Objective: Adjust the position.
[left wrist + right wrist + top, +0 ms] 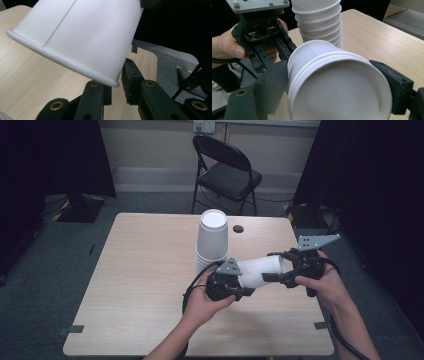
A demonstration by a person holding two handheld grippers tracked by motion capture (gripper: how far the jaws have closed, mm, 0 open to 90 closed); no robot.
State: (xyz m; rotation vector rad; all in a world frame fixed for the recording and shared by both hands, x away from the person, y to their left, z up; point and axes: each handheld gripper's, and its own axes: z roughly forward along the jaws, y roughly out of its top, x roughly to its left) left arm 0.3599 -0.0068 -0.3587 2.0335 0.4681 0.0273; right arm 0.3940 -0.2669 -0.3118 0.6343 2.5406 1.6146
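At centre right of the high view, above the surface (150,270), two nested paper cups (260,270) are lying sideways between the tools. The right hand-held gripper (337,85) is clamping the closed base end, while the left hand-held gripper (116,86) is pinching the outer cup's rim, probably to pull it apart. Just behind, the cup stack (212,242) is standing upside down.

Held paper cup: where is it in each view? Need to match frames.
High view: the held paper cup lies on its side right of centre, between the left gripper and right gripper.
Left gripper view: upper centre, its rolled rim at the fingers.
Right gripper view: lower centre, base toward the camera.
Shared landmark: the wooden table.
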